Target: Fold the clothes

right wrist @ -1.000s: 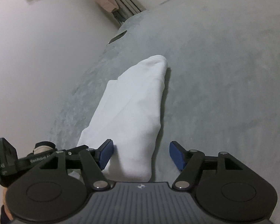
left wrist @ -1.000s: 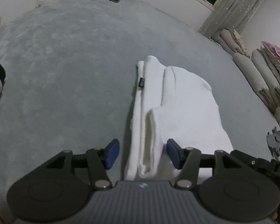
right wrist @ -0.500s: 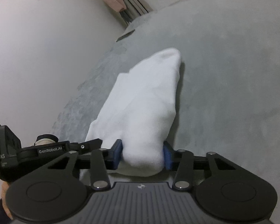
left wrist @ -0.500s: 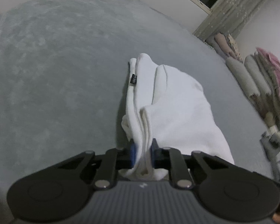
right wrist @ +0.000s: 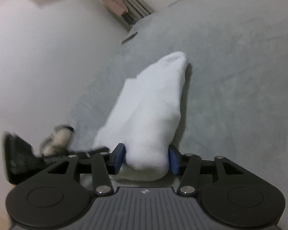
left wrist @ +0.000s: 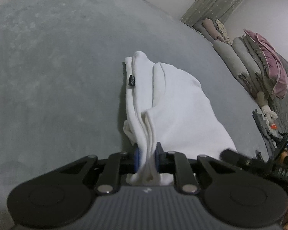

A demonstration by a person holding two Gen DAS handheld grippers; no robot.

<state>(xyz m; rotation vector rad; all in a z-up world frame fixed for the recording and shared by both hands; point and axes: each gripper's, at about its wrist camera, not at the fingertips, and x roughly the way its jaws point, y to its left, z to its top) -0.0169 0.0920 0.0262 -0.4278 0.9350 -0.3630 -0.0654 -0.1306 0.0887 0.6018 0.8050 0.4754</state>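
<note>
Left gripper (left wrist: 146, 158) is clamped on the garment (left wrist: 174, 107), its blue pads (left wrist: 136, 158) squeezing a thin bundle of folded white edges after a hair of opening. The cloth stretches straight ahead of it over the grey blanket (left wrist: 53, 72), a small black tag (left wrist: 132, 80) on its left side. Right gripper (right wrist: 146, 158) has just widened a little, yet both its pads (right wrist: 119, 156) press the thick rounded end of the garment (right wrist: 149, 111), which runs forward and tapers away.
</note>
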